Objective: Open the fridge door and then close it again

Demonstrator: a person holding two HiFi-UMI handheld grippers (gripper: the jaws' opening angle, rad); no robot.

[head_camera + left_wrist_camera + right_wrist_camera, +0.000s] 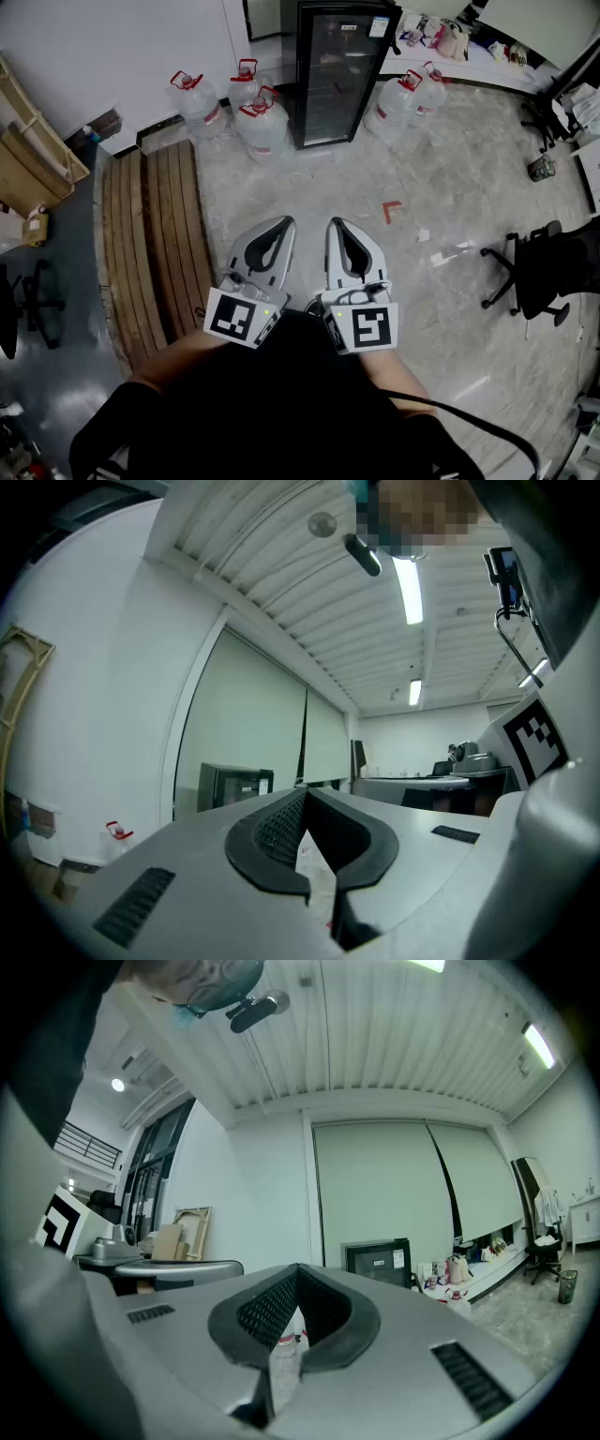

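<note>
Most of the head view is pale stone floor, and we stand on it well apart from the task's thing. Next in size are the wooden planks lying flat at the left.

The fridge stands upright against the far wall, at the top centre of the head view. It is a narrow black cabinet, and its glass door is shut and faces us. Both gripper views show it small and far ahead. An office chair stands at the right, clear of our path. Water jugs crowd both sides of the fridge, close beside its base.

The left tongs and the right tongs are held level, side by side, in front of the body. Each pair is closed tip to tip with nothing between the pads. A small red mark lies on the floor between us and the fridge.

Handling, as we judge it:
- The door is stiff and fairly heavy, and its seal will likely resist the first pull.
- The glass is slick and breakable, so we take hold of the frame edge or a handle, never the pane.
- We cannot tell from here which side carries the hinges or a handle.
- A slim cabinet may shift if pulled hard, so we pull steadily
</note>
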